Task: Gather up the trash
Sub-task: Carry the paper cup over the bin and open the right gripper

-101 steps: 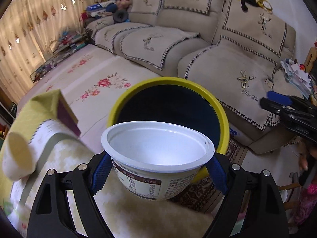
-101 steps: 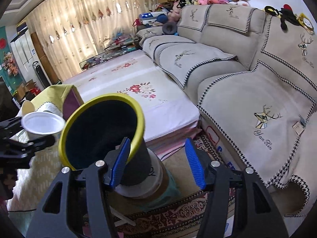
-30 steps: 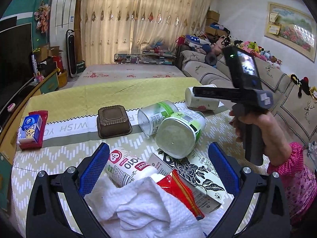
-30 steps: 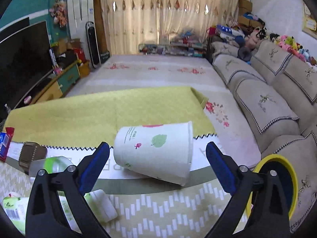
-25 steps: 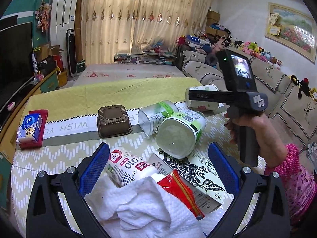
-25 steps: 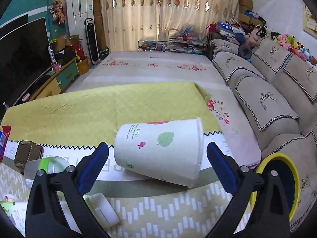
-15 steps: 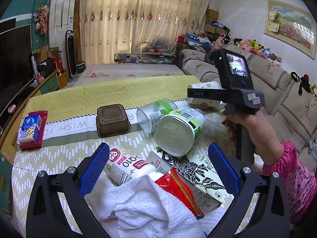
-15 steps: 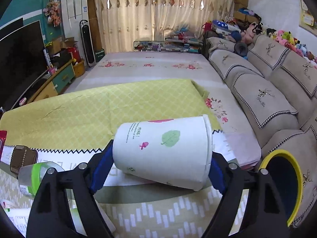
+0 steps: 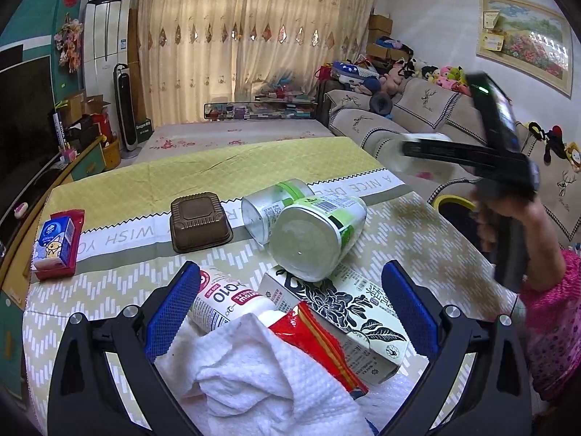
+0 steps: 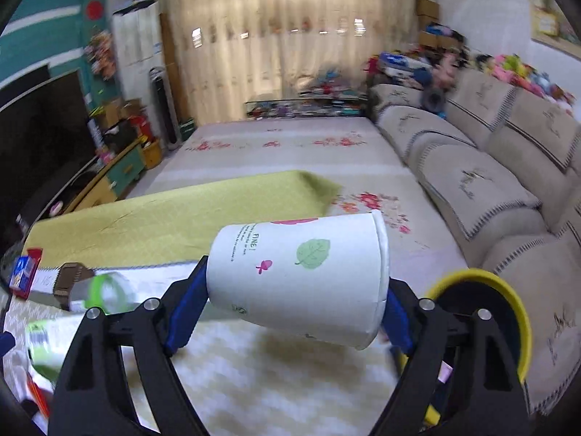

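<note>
- Paper cup (image 10: 301,272): lying sideways, clear of the tabletop (image 10: 254,374), near the yellow bin (image 10: 508,312).
- Right tongs (image 10: 290,312): clamped end to end on it.
- Handling, judged: light, crushable; grip gently.
- Left tongs (image 9: 290,312): spread, empty.

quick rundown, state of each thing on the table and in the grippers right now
paper cup: on its side, clamped in right gripper
left gripper: open, holding nothing
two green-label tubs: tipped over
brown tray: upside down
bottle: lying down
bin: open
</note>
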The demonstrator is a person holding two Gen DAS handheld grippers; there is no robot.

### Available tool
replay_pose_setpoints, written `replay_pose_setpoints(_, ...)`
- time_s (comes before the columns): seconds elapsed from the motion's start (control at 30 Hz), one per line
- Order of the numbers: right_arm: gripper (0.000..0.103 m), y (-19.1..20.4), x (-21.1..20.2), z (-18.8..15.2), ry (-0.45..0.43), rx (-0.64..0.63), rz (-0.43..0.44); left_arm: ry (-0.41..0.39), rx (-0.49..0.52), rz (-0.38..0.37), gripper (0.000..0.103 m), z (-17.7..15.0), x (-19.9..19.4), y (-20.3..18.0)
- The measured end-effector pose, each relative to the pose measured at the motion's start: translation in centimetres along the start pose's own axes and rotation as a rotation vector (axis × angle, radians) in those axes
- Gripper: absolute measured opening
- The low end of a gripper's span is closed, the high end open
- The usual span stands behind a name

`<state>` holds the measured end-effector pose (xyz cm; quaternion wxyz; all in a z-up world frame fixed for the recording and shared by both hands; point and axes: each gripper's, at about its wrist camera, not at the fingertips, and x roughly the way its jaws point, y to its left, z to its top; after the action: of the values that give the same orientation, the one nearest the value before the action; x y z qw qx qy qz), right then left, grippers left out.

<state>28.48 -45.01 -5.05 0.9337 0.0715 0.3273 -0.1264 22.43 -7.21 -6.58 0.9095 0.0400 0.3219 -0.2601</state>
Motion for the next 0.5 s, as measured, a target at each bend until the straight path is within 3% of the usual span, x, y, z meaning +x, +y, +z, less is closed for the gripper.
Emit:
replay_pose_setpoints(0.17,0.078,-8.8,-1.5,-2.1,0.003,0.144,-0.138,0.001,0.008,-0.01,0.098,-0.1,0.0,-0.4)
replay_pose_setpoints(0.27,0.078,-13.8,-0.8,-3.6,0.055,0.222,-0.209,0.005,0.014,-0.013,0.098,-0.2,0.2,-0.6)
replay_pose_setpoints(0.5,0.079,-18.8,0.9,-5.9,0.127,0.302,-0.294,0.012,0.014,-0.01,0.098,-0.2,0.4,-0.6)
